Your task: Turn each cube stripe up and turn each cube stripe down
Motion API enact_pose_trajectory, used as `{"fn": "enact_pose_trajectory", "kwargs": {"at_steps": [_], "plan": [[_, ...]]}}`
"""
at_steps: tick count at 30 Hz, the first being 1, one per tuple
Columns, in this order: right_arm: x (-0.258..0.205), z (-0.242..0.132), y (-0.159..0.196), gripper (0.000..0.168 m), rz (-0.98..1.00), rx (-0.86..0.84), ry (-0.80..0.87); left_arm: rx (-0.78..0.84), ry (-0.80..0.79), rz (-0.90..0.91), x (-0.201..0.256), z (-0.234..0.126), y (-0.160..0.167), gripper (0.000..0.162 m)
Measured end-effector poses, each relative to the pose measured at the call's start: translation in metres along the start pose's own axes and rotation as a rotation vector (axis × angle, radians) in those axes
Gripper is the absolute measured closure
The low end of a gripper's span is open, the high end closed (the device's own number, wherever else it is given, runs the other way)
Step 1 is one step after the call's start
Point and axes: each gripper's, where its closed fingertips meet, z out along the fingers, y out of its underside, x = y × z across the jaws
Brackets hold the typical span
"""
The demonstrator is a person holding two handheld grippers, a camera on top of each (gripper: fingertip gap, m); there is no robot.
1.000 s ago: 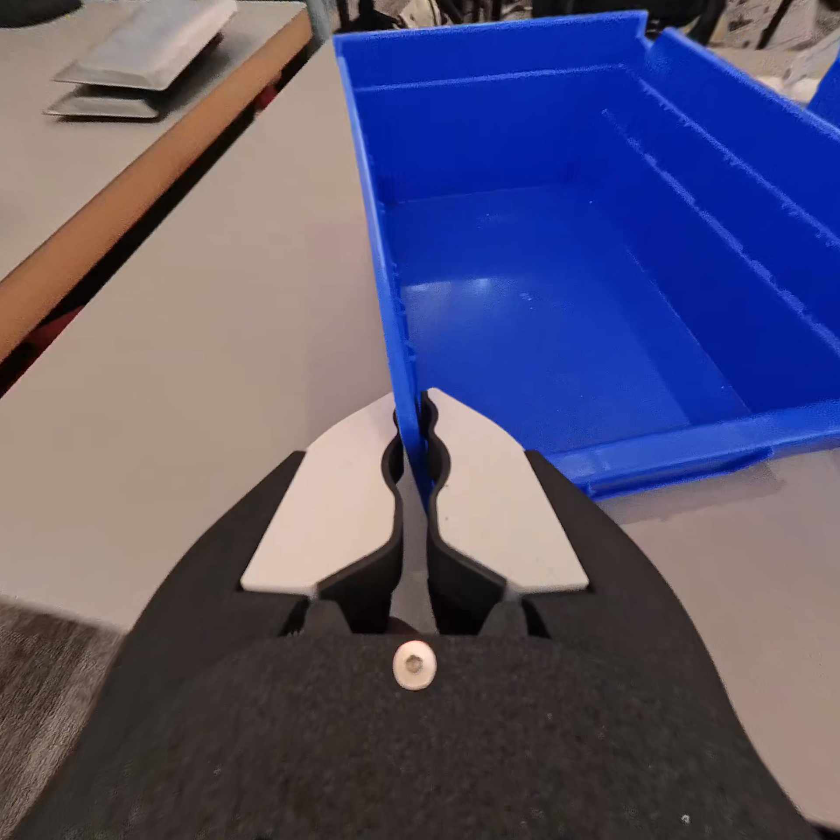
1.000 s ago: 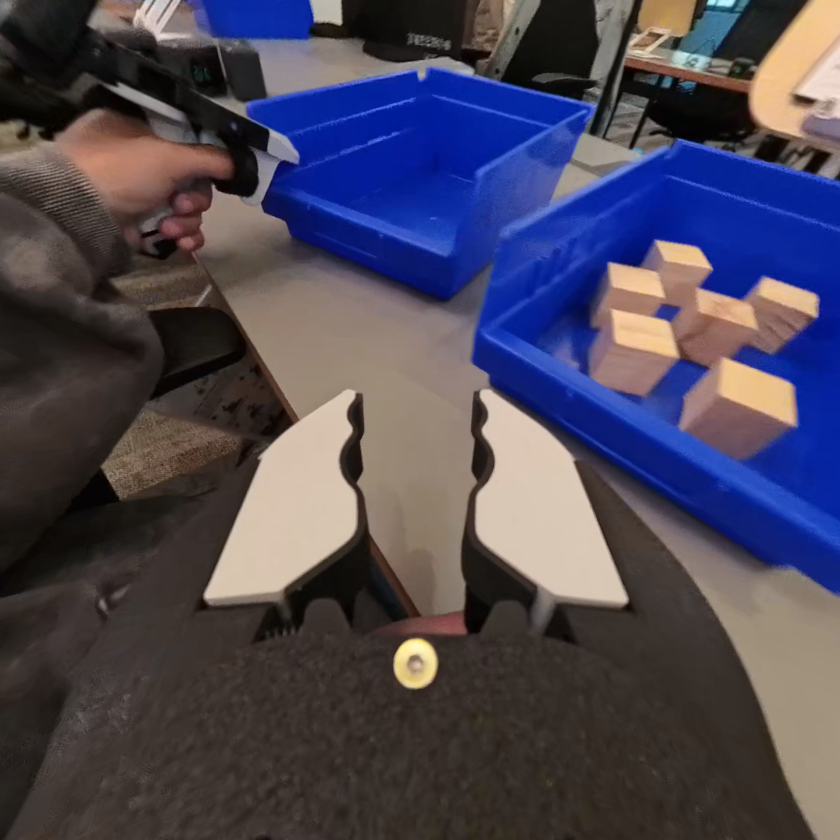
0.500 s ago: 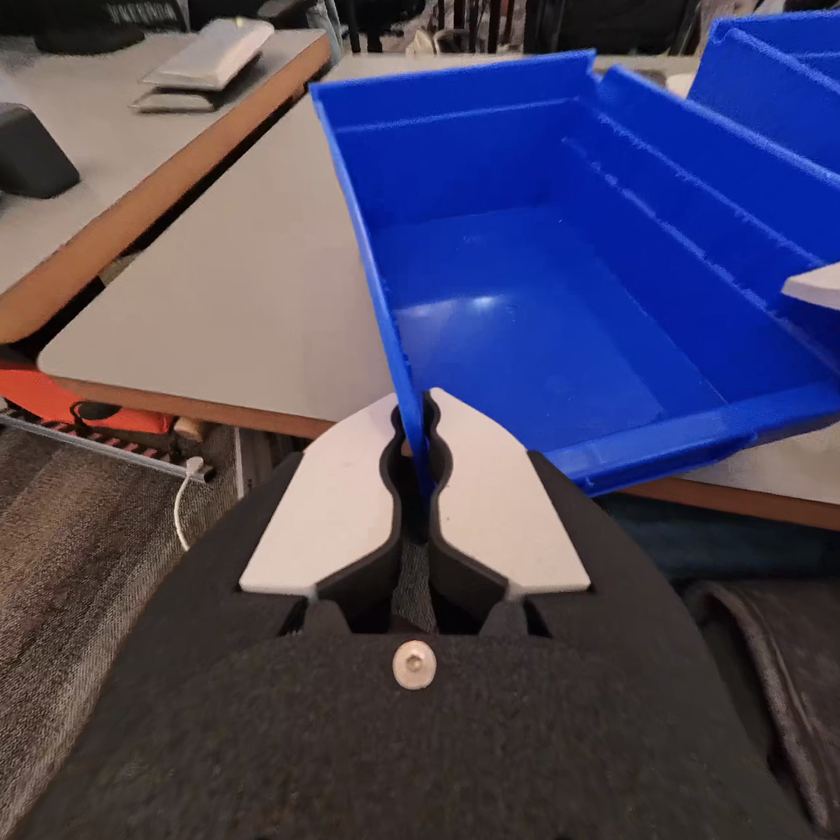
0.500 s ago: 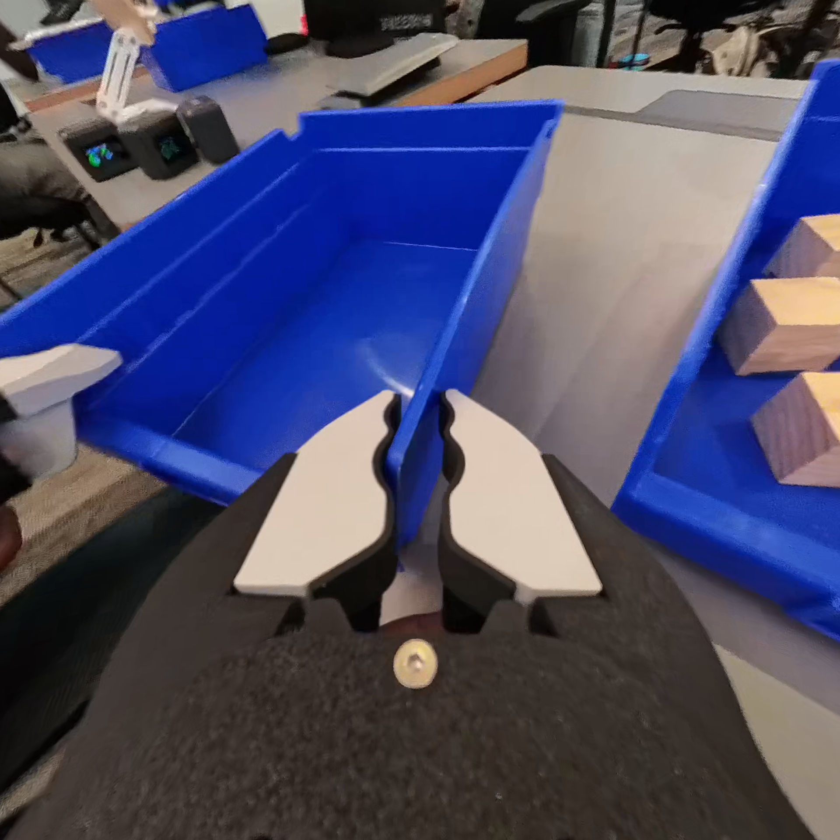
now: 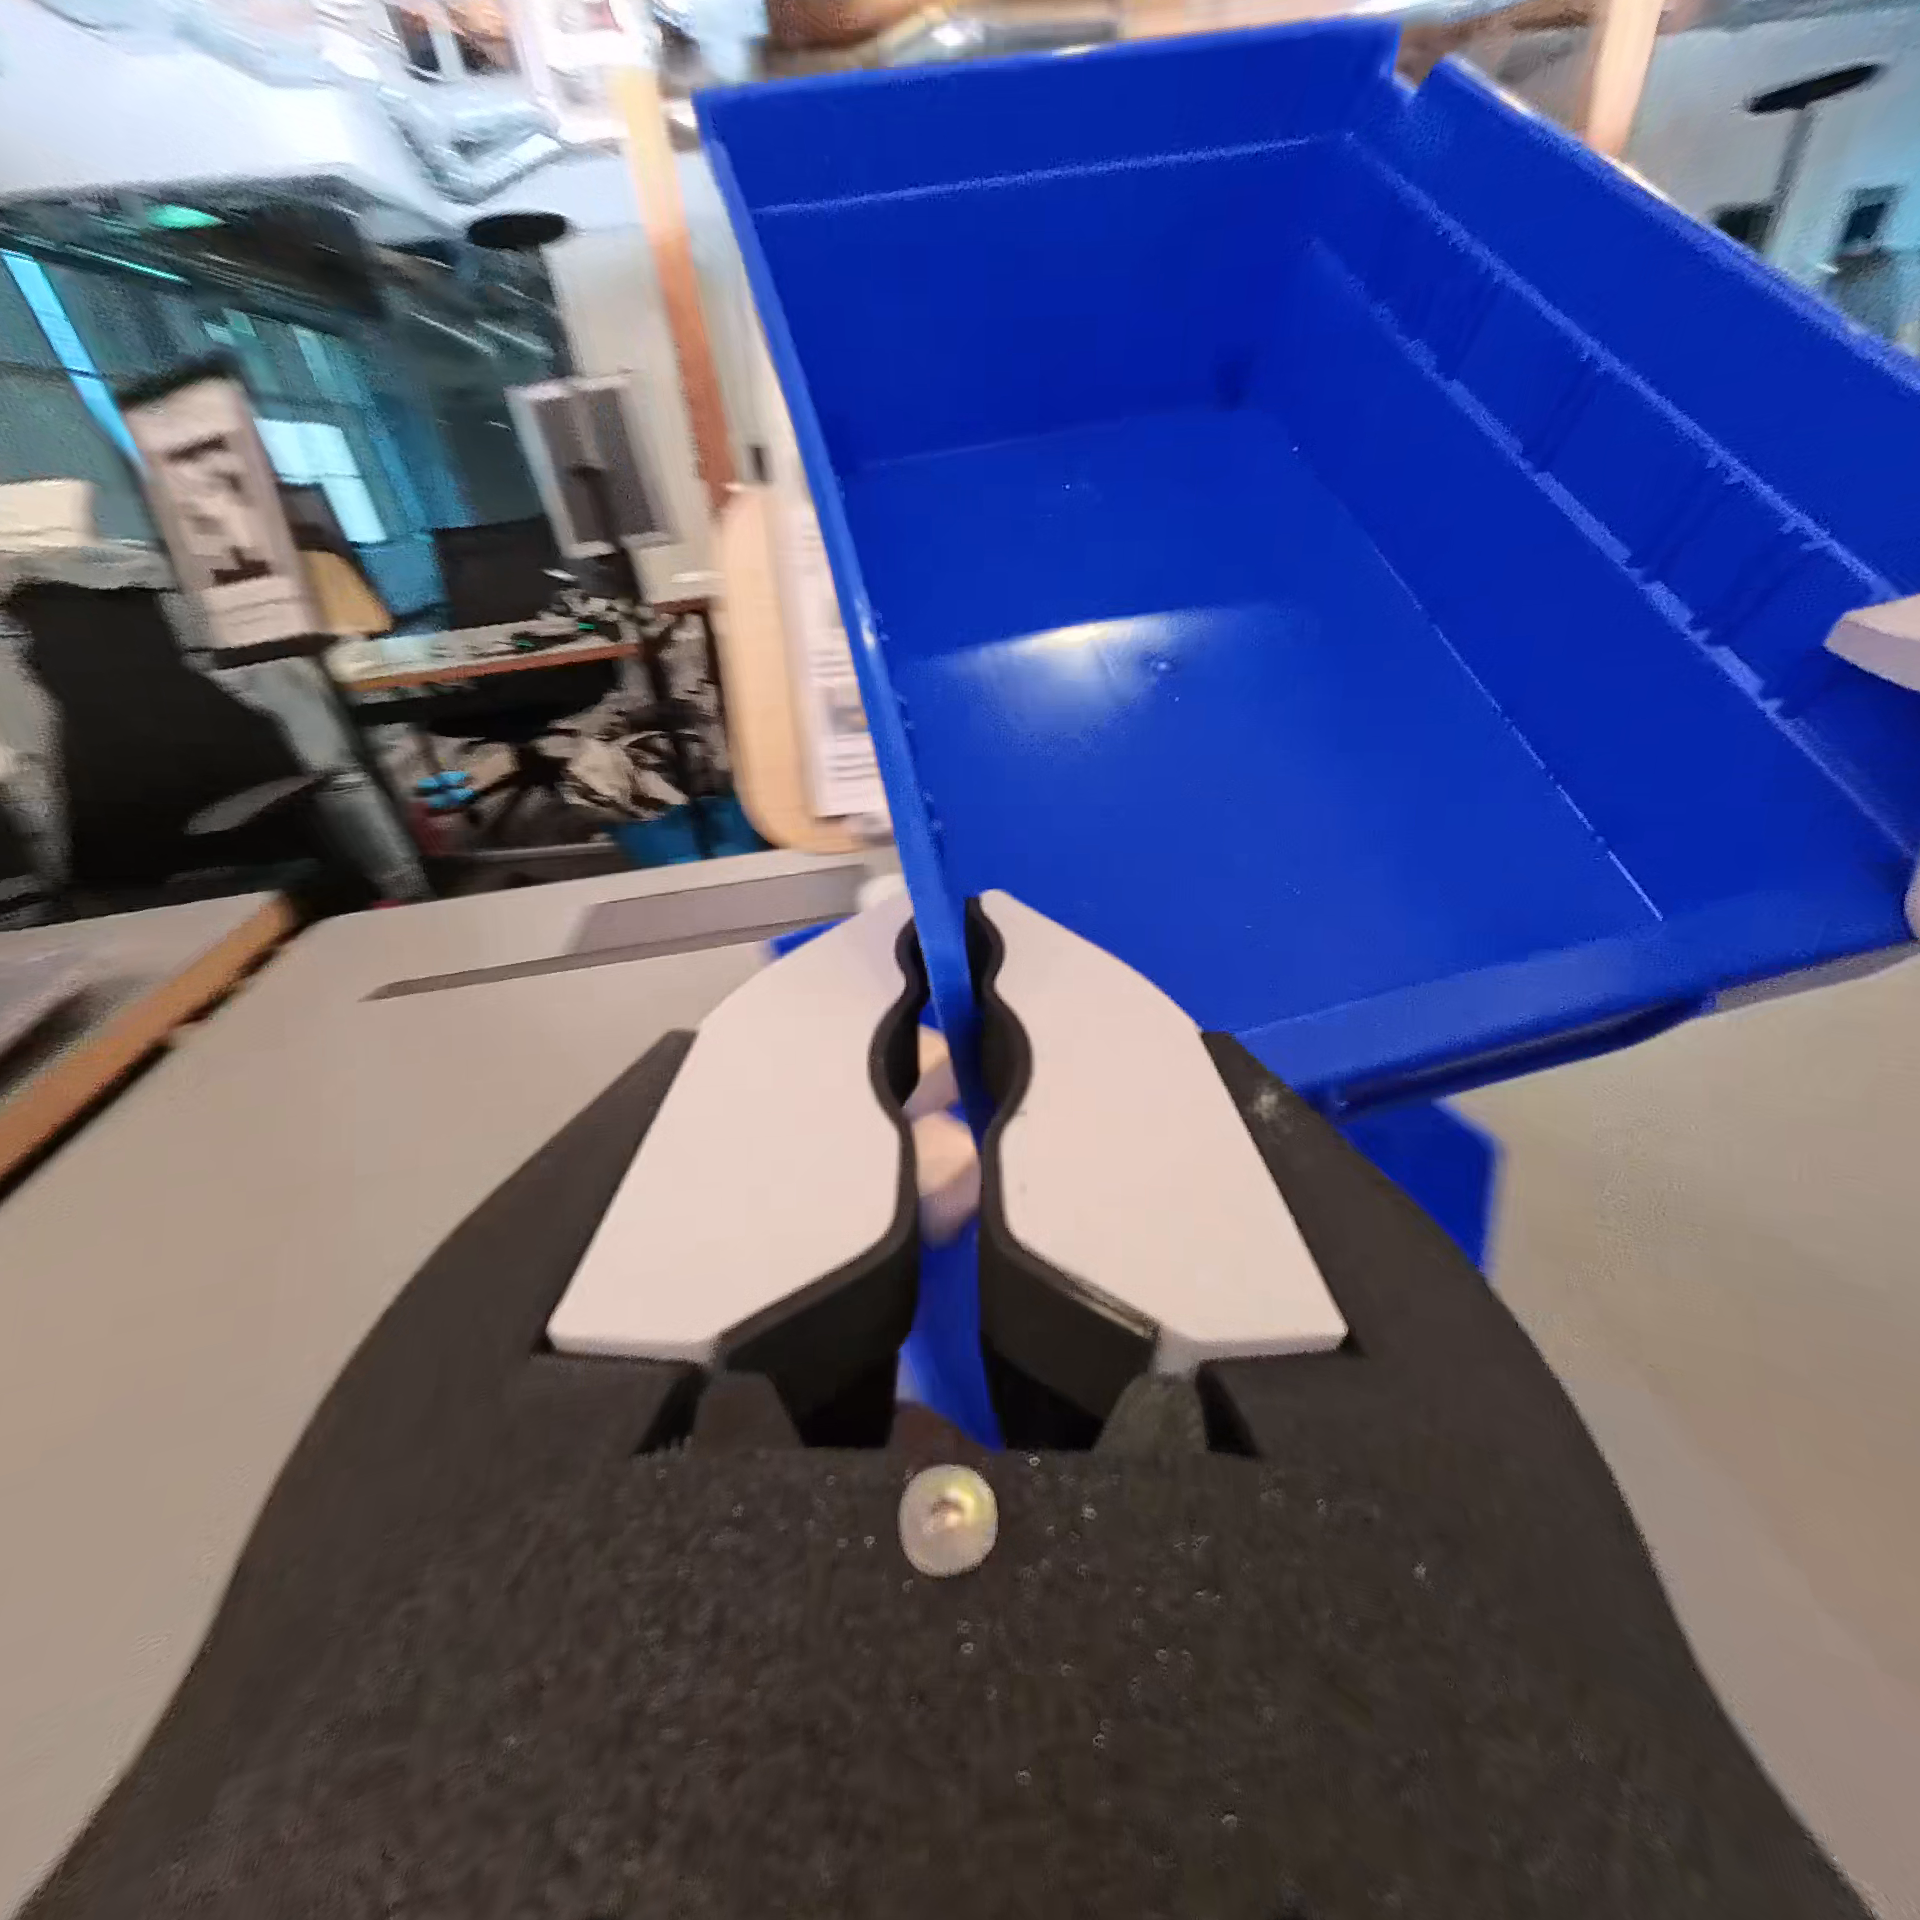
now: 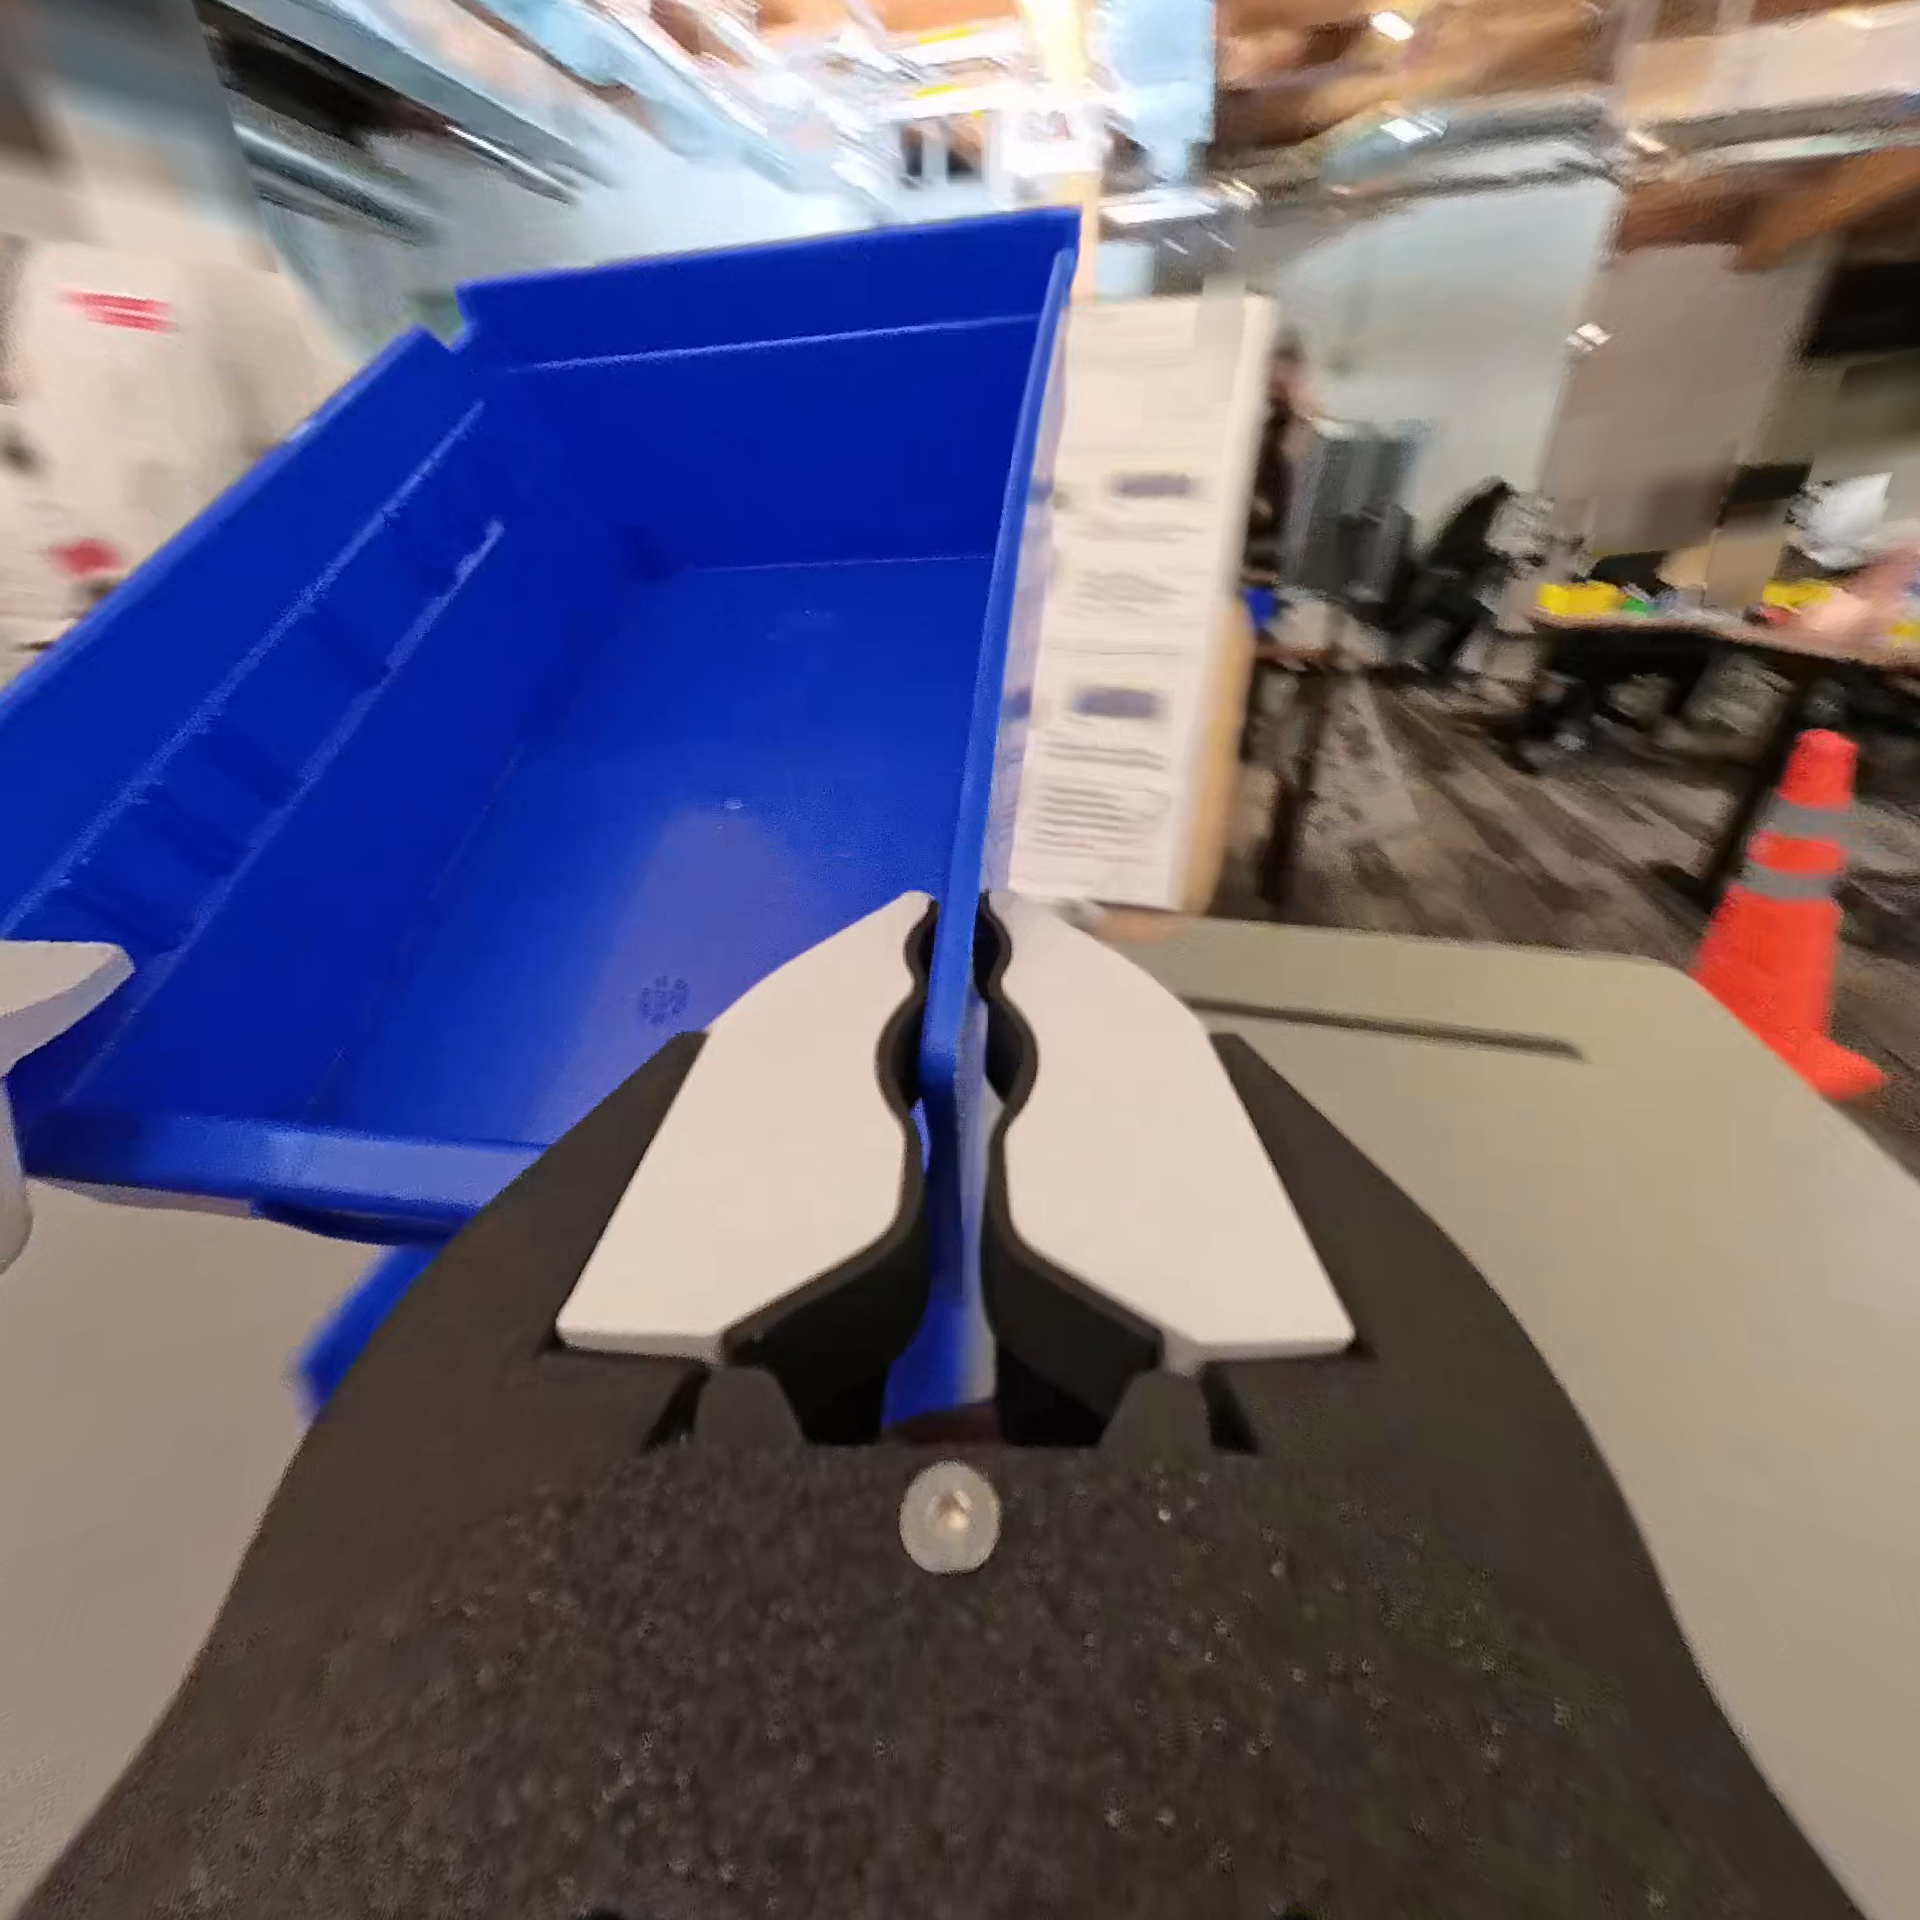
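Bright, even indoor light, heavy motion blur behind.
A white glare patch sits on the blue bin (image 5: 1299, 675) floor; the background room smears, edges bow wide-angle, near jaws stay sharp.

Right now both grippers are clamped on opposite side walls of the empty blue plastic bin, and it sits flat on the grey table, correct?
Not flat. The empty blue plastic bin is lifted and tilted above the grey table, as the left wrist view shows. The left gripper and right gripper are indeed clamped on opposite side walls.
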Motion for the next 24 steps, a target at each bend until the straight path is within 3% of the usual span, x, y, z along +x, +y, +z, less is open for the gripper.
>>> {"fn": "enact_pose_trajectory", "kwargs": {"at_steps": [2,6,12,16,18,19,20,24], "plan": [[0.075,-0.008,0.012,0.164,0.053,-0.061,0.121,-0.058,0.101,-0.003,0.069,0.035,0.007,0.157],[0.203,-0.029,0.058,0.164,0.121,-0.253,0.272,-0.244,0.260,-0.113,0.198,0.084,0.060,0.156],[0.316,-0.048,0.162,0.164,0.293,-0.435,0.290,-0.432,0.318,-0.110,0.311,0.107,0.135,0.154],[0.341,-0.054,0.187,0.163,0.333,-0.410,0.269,-0.478,0.373,-0.102,0.340,0.101,0.156,0.148],[0.345,-0.053,0.194,0.163,0.384,-0.369,0.236,-0.525,0.454,-0.041,0.349,0.093,0.165,0.131],[0.345,-0.051,0.193,0.162,0.394,-0.343,0.224,-0.549,0.488,-0.040,0.347,0.085,0.167,0.113],[0.346,-0.052,0.191,0.162,0.386,-0.337,0.231,-0.549,0.528,-0.049,0.341,0.074,0.165,0.101],[0.342,-0.057,0.138,0.134,0.192,-0.234,0.335,-0.427,0.594,-0.051,0.271,0.025,0.130,0.099]]}}
